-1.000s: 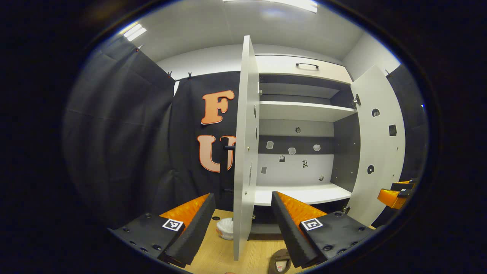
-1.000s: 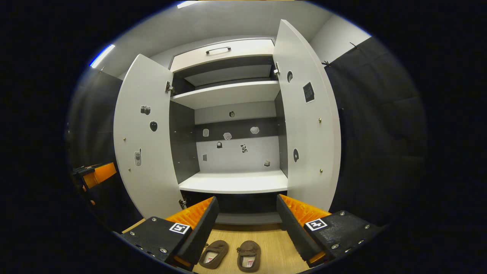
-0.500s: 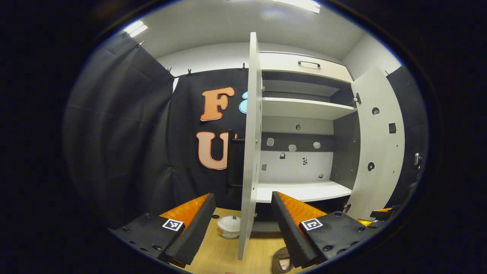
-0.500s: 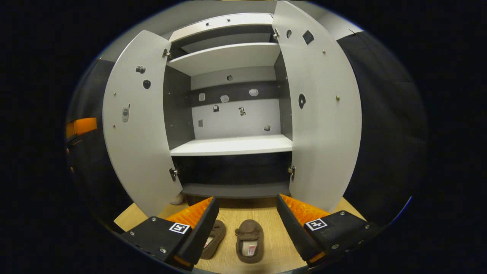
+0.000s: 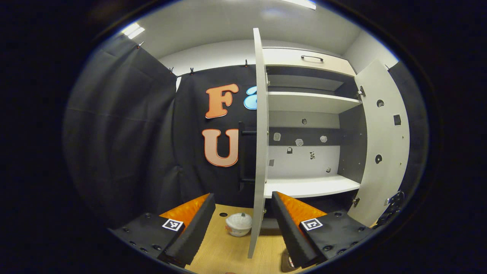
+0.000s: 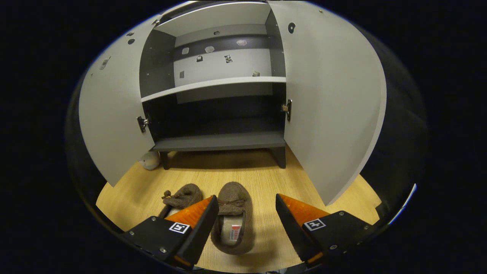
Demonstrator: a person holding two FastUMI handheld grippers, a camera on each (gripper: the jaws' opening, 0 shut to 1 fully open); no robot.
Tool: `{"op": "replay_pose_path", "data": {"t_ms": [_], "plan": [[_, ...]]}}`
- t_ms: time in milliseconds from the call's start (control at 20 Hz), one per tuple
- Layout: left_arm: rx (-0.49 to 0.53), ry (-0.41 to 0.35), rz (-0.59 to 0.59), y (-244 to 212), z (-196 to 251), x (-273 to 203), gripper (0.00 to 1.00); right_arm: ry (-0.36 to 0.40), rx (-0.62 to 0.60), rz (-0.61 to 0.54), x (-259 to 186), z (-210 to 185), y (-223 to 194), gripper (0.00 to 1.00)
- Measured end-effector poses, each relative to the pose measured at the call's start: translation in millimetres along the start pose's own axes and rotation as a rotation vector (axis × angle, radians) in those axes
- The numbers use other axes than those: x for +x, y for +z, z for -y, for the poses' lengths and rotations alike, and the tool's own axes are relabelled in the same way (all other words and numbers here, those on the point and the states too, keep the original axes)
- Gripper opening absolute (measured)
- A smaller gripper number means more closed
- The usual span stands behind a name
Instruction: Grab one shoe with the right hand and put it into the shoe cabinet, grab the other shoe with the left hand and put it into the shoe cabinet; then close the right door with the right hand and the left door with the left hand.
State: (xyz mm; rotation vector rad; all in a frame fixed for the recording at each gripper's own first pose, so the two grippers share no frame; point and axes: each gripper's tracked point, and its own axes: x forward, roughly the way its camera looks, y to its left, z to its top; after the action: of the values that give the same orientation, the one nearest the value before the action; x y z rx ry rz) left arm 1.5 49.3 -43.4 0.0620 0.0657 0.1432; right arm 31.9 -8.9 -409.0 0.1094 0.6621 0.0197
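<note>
Shoes are lying side by side on the floor before the cabinet (image 6: 220, 140). Right gripper (image 6: 246, 222) is hanging spread wide over the right shoe (image 6: 233, 217); centring across its sides should help. Left gripper (image 5: 241, 224) is idling, spread.

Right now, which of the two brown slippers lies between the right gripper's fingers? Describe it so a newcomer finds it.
Start at the open white shoe cabinet. On the wooden floor before it lie two fuzzy brown slippers. The right slipper lies straight, heel toward the camera; the left slipper is angled and partly hidden by a finger.
</note>
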Motion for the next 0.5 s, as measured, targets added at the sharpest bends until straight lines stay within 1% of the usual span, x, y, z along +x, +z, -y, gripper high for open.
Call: {"op": "replay_pose_path", "data": {"t_ms": [50, 200, 250, 300, 350, 450, 500], "plan": [[0.011, 0.003, -0.002, -2, -1, 0, 0.96, -0.001, 0.012, -0.017, 5, 3, -9, 0.92], [0.025, 0.003, -0.014, -8, -1, 0, 0.96, -0.015, 0.033, -0.066, 20, 10, -31, 0.83], [0.03, 0.003, -0.015, -9, -1, 0, 0.96, -0.015, 0.041, -0.081, 25, 10, -37, 0.81], [0.034, 0.004, -0.015, -10, -1, 1, 0.94, -0.014, 0.048, -0.094, 29, 8, -43, 0.77], [0.037, 0.005, -0.016, -10, -1, 1, 0.96, -0.012, 0.05, -0.108, 34, 7, -48, 0.76], [0.042, 0.004, -0.019, -13, -1, 2, 0.96, -0.01, 0.048, -0.137, 41, 5, -60, 0.71], [0.044, 0.002, -0.02, -13, -1, 2, 0.96, -0.01, 0.048, -0.151, 45, 5, -65, 0.66]]}}
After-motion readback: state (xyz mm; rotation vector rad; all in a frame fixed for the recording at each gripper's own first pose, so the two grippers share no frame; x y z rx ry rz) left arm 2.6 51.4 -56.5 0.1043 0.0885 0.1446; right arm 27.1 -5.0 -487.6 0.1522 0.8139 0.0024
